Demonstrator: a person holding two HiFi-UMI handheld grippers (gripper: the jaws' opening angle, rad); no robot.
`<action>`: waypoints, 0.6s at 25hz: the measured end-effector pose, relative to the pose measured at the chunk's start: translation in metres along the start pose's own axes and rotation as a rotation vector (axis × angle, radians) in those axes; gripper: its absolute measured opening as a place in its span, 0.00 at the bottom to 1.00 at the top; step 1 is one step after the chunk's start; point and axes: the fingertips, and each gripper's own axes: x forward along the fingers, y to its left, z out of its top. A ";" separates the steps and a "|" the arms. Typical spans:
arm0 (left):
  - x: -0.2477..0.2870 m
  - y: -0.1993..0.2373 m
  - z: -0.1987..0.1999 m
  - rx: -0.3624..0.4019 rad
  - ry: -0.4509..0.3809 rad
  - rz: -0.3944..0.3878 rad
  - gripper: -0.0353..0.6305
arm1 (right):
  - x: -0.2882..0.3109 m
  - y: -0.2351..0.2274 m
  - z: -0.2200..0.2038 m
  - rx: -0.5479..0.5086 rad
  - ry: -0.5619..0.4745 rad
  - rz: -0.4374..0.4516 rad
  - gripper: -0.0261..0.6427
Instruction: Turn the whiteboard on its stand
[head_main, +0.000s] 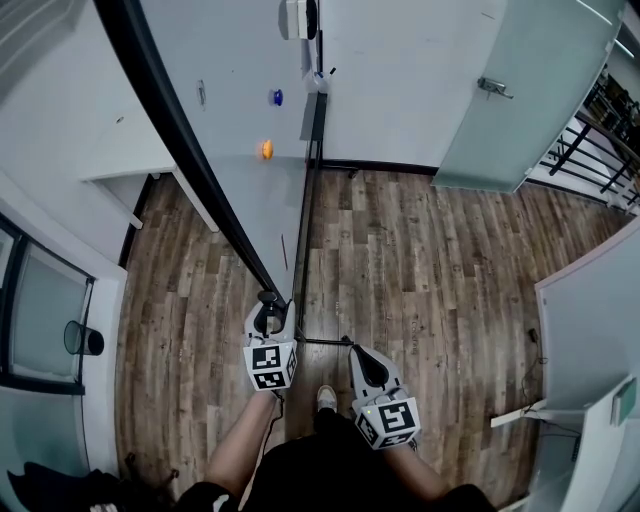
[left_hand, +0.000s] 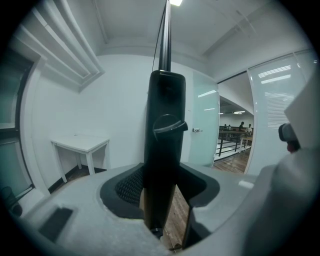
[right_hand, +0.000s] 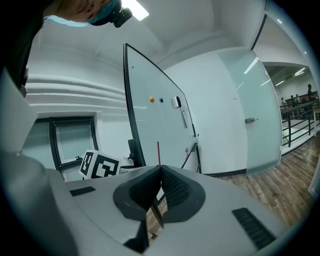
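Head view: whiteboard (head_main: 240, 180) is standing edge-on over the wood floor (head_main: 430, 260), L claw (head_main: 268, 303) sitting at its near end, R claw (head_main: 352, 349) hanging just beside, off the board.

L gripper view: claw is clamping the board's black edge frame (left_hand: 165, 115).

R gripper view: claw is sitting closed, empty, whiteboard ahead.

Grip's on, turn prob. barely starting. Most of the swing's left, I'd say.

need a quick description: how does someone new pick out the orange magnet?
Find the big whiteboard on its stand, on the wood floor. Two small round magnets sit side by side on its face, next to the eraser. The orange magnet is the one farther from the eraser; the blue magnet sits between them.
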 end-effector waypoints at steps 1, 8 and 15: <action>-0.002 0.000 0.000 -0.002 -0.003 0.000 0.36 | -0.001 0.002 -0.001 -0.001 0.001 0.000 0.06; -0.015 -0.001 -0.005 -0.006 0.009 -0.006 0.36 | -0.014 0.012 -0.006 -0.009 0.000 -0.017 0.06; -0.035 -0.003 -0.011 -0.004 0.012 -0.020 0.36 | -0.031 0.027 -0.011 -0.008 -0.009 -0.040 0.06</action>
